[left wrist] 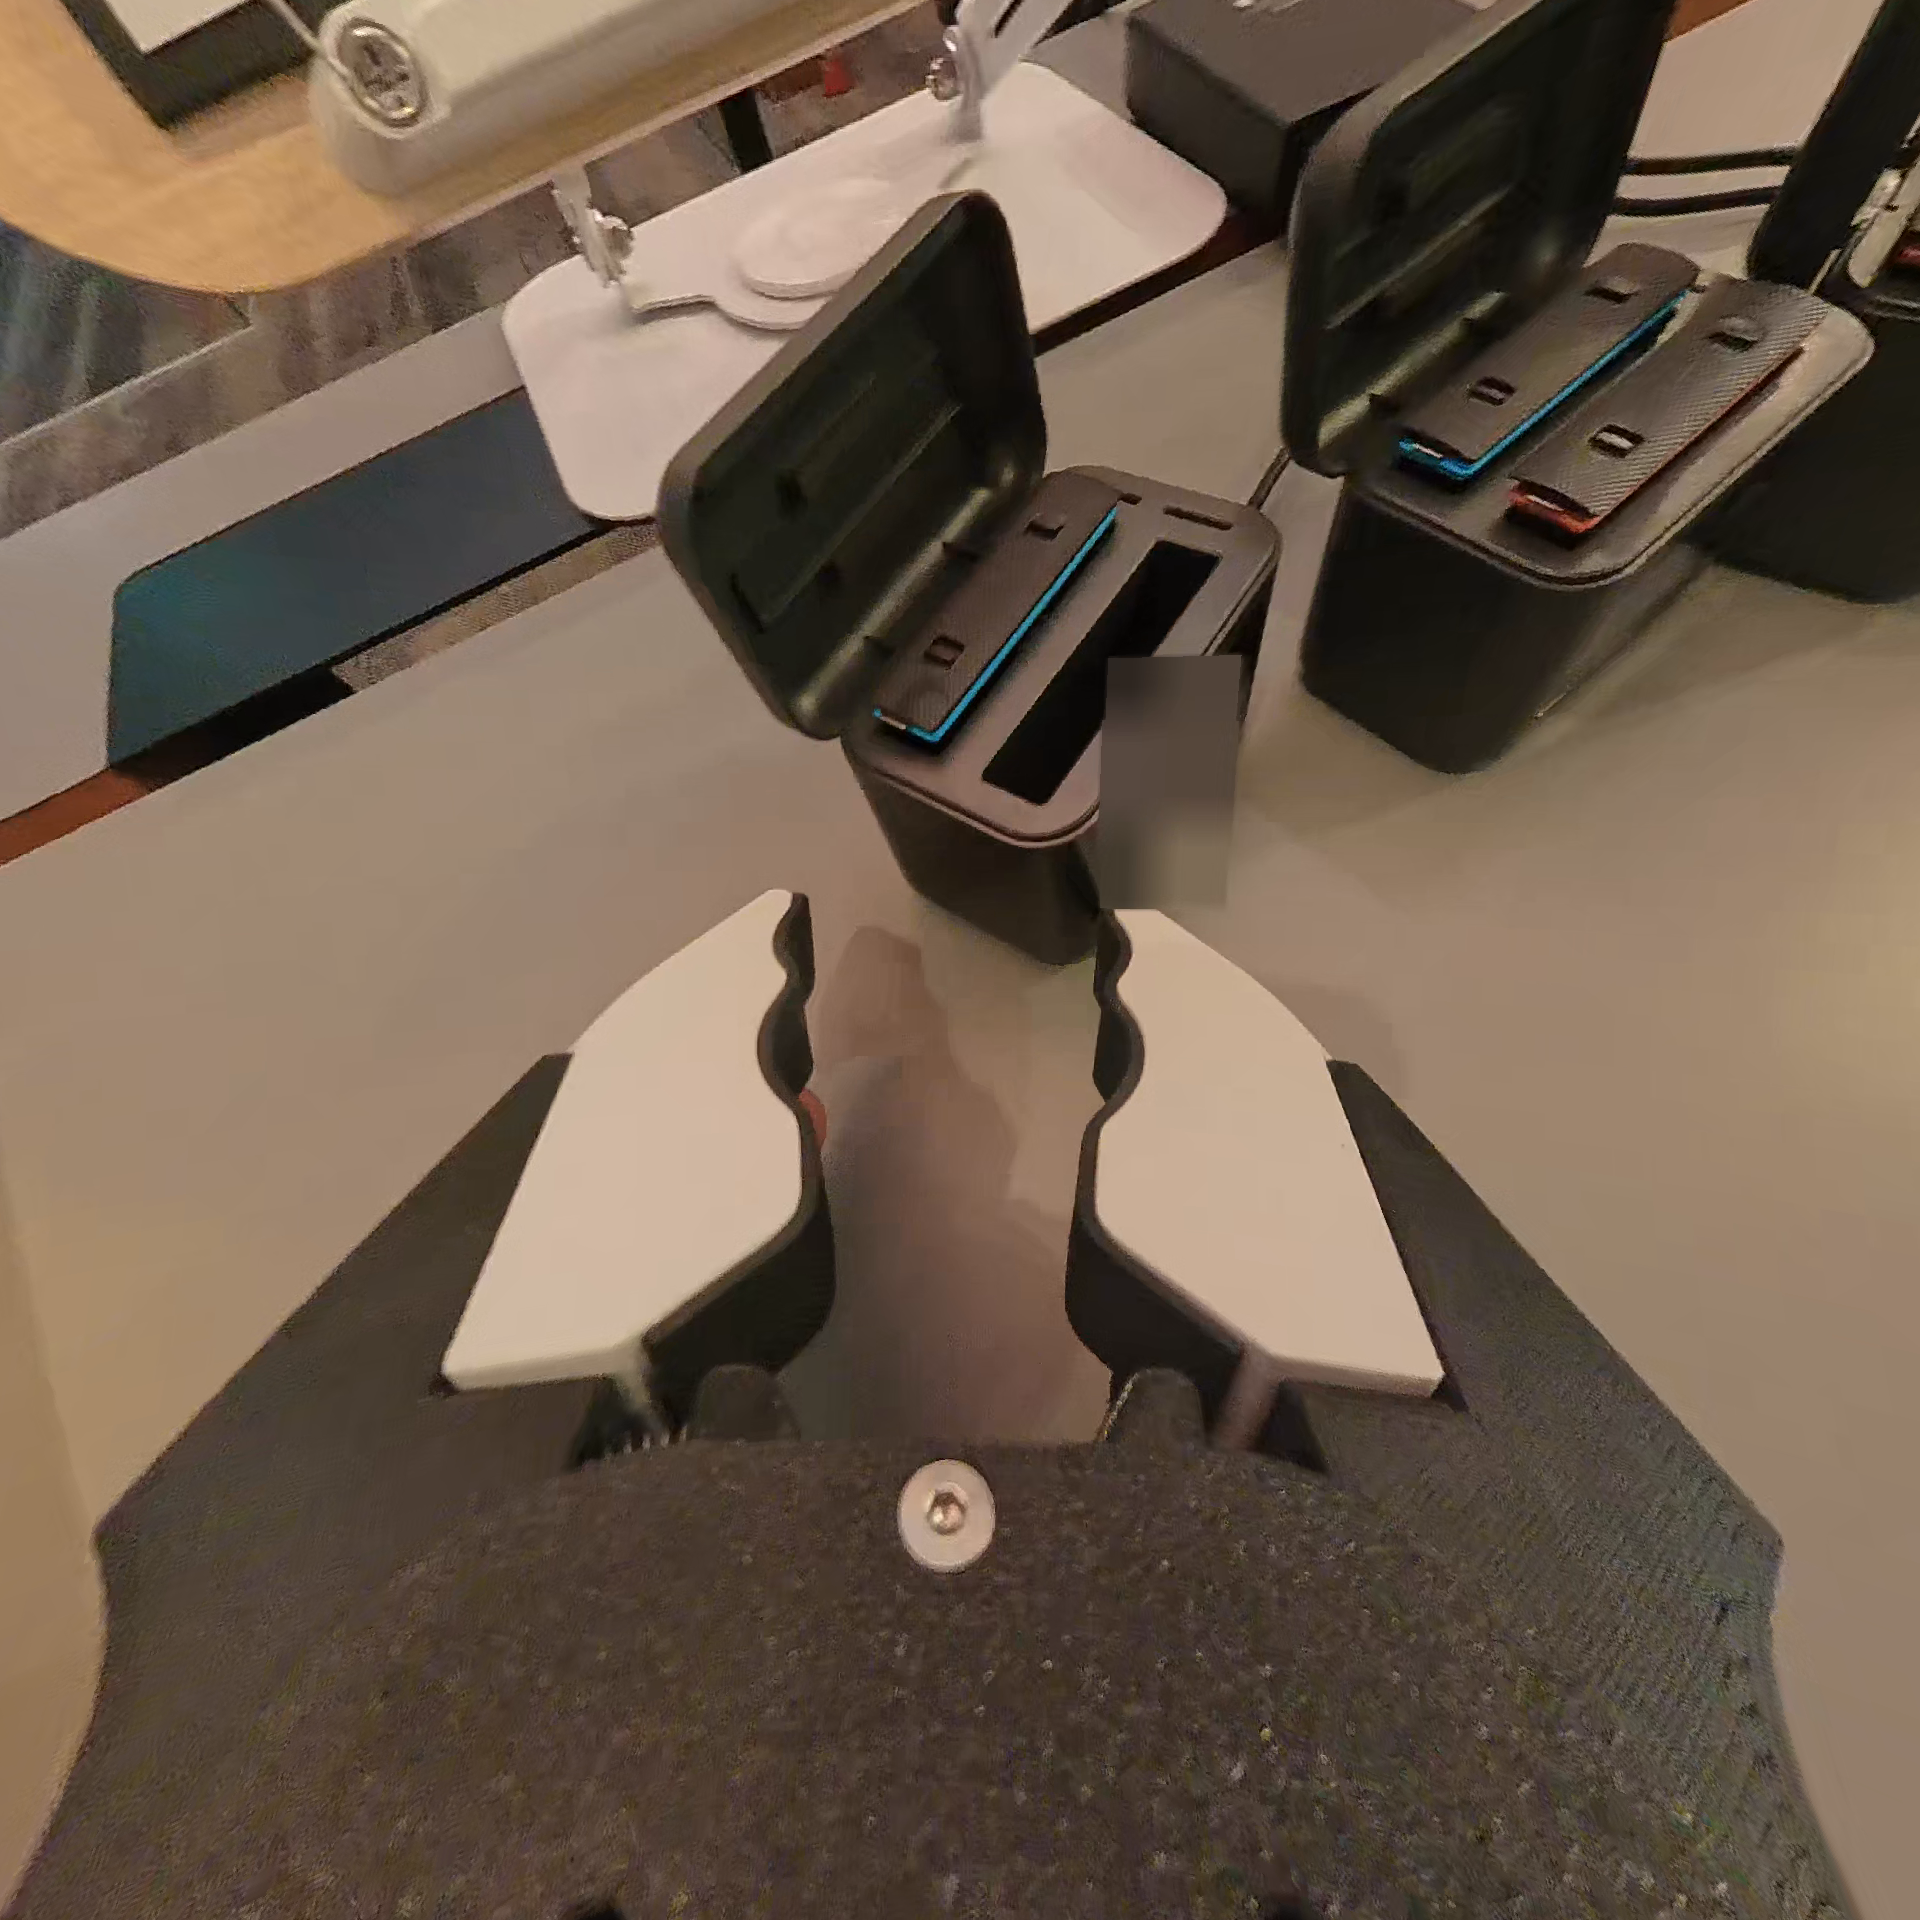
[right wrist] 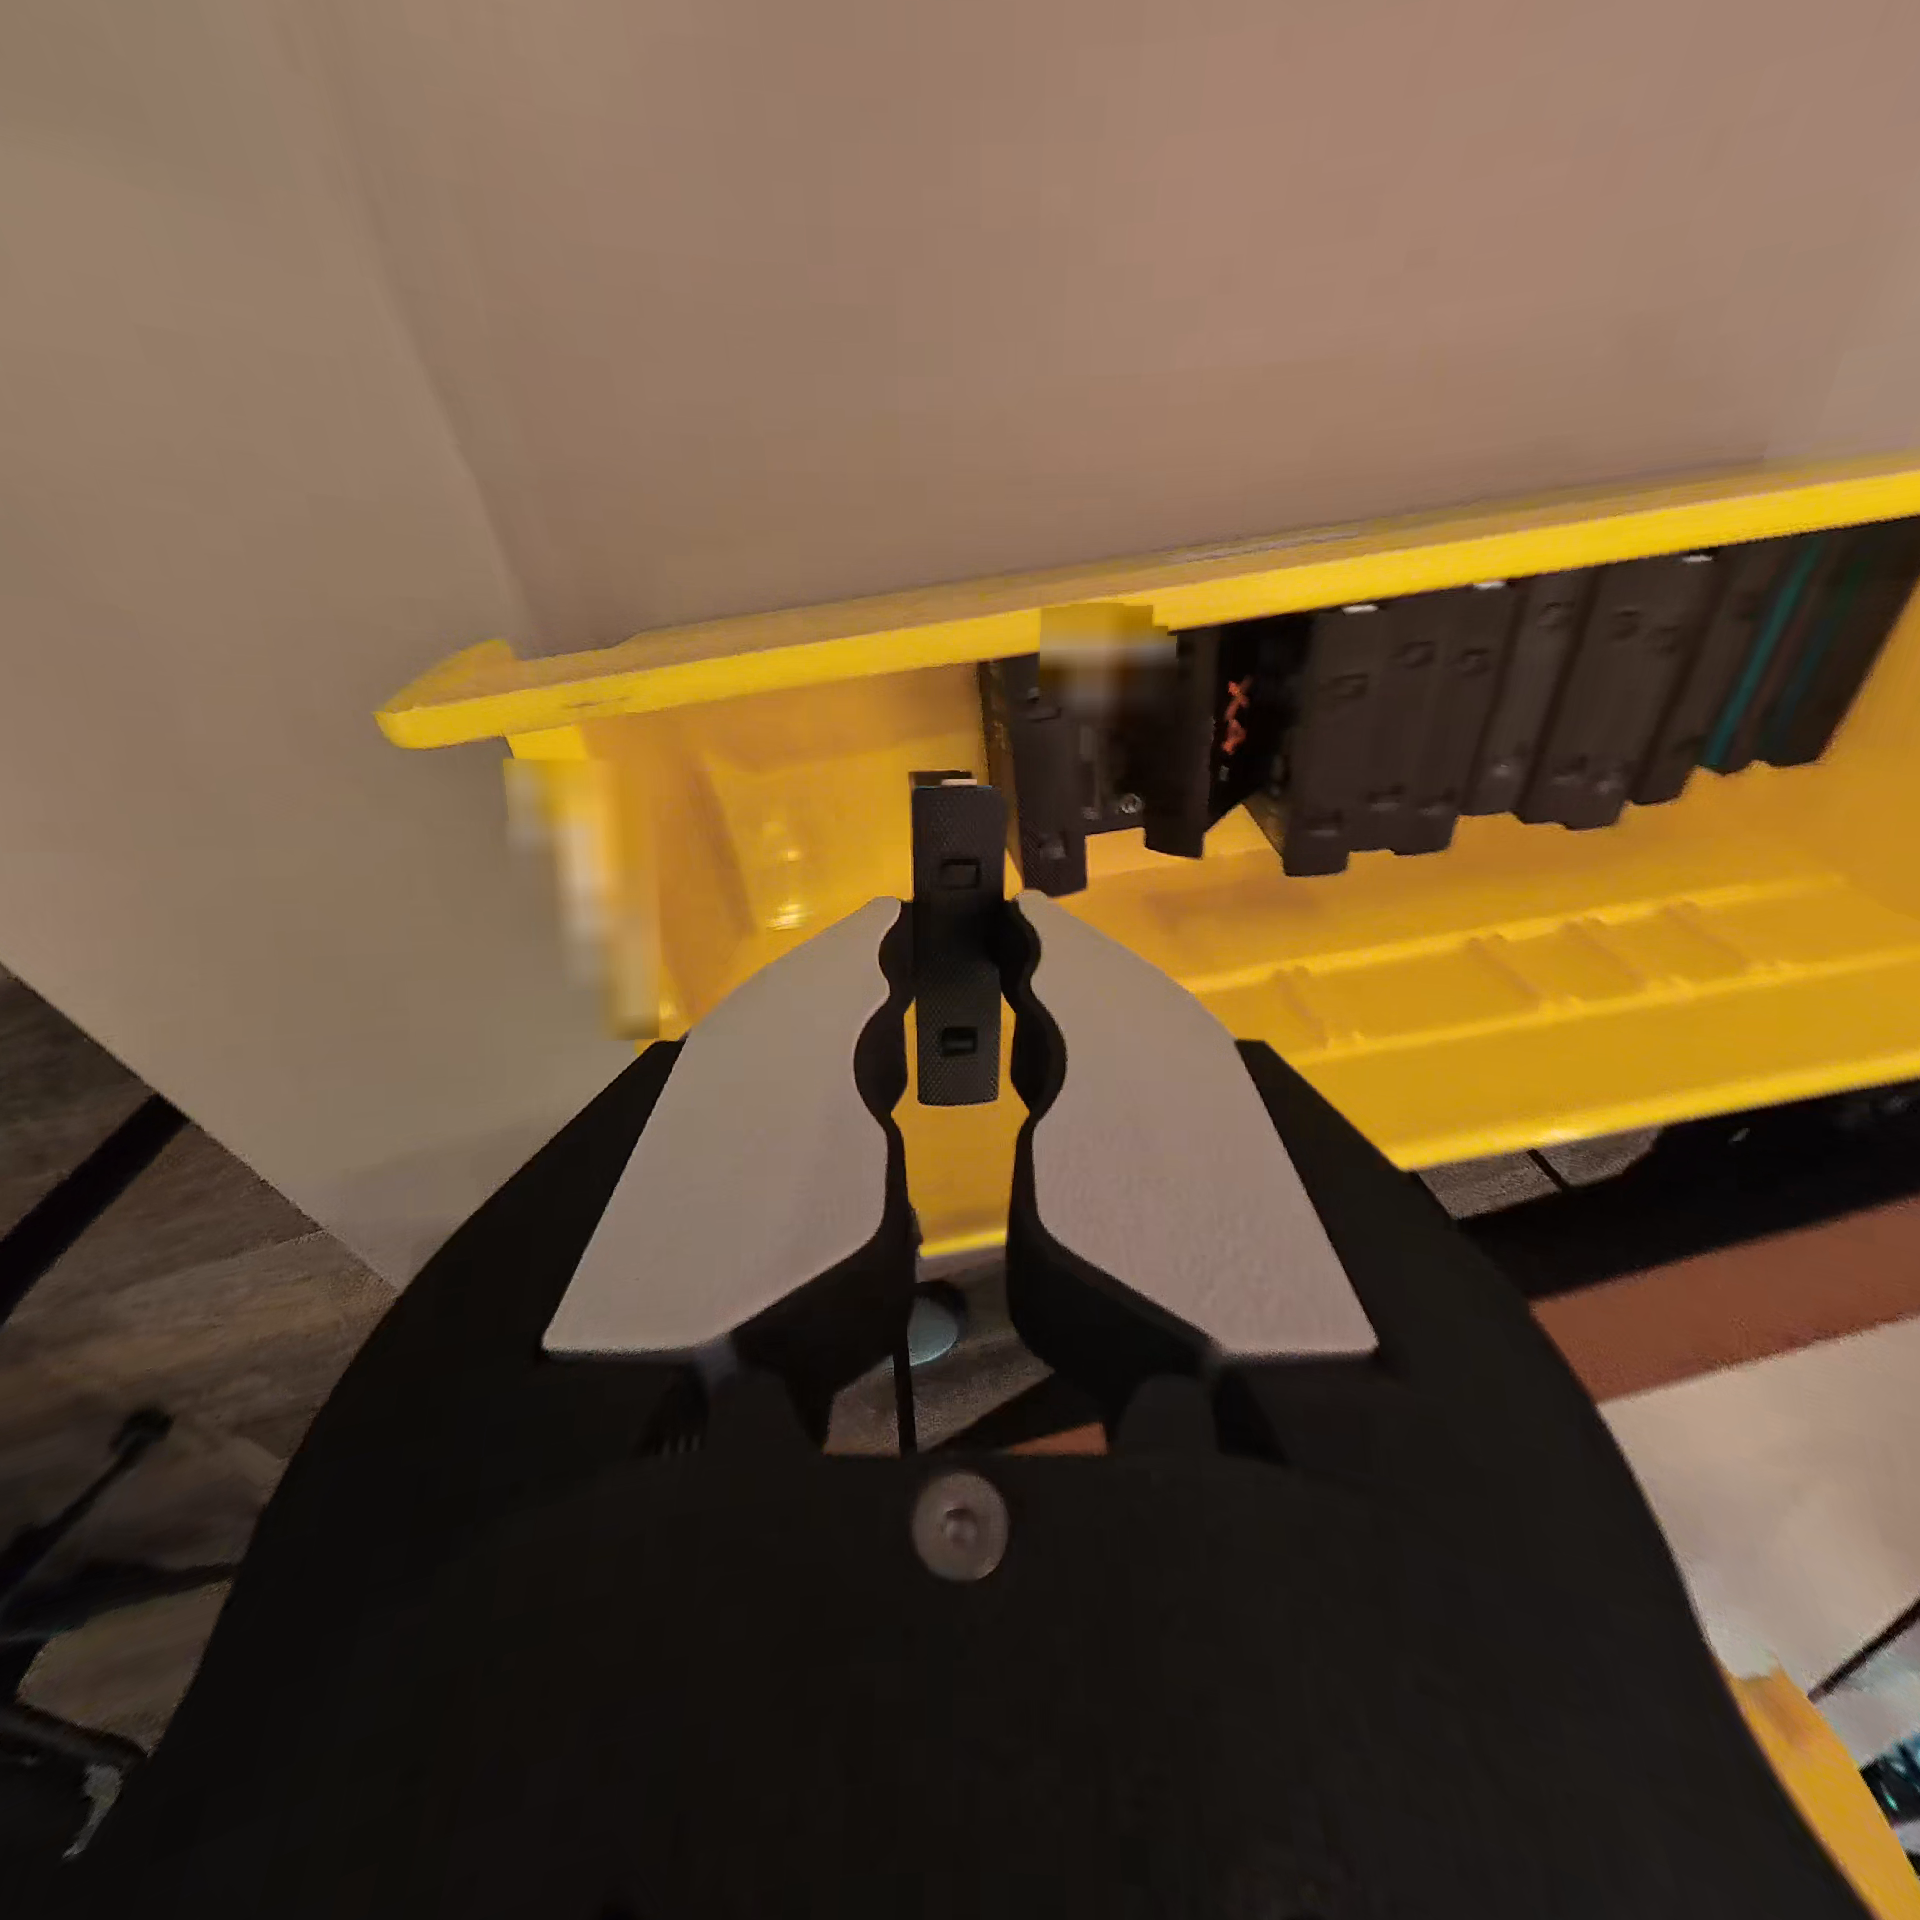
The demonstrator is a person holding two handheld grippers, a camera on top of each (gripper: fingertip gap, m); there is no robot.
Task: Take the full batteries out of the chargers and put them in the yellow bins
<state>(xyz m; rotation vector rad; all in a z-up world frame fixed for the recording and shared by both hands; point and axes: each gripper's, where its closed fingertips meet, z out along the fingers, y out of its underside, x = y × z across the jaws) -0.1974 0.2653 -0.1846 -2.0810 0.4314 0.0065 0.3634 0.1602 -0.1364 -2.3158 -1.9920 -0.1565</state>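
Observation:
In the left wrist view my left gripper is open and empty, just in front of a black charger with its lid up. That charger holds one blue-edged battery in its left slot; the slot beside it is empty. A second open charger at the right holds a blue-edged battery and a red-edged one. In the right wrist view my right gripper is shut on a black battery, held over the left end of a yellow bin. Several black batteries stand along its far wall.
A white lamp base and a black box stand behind the chargers on the grey table. A third charger shows at the far right. A pale wall rises behind the bin. My hands' fingertips stand some 55 cm from each other.

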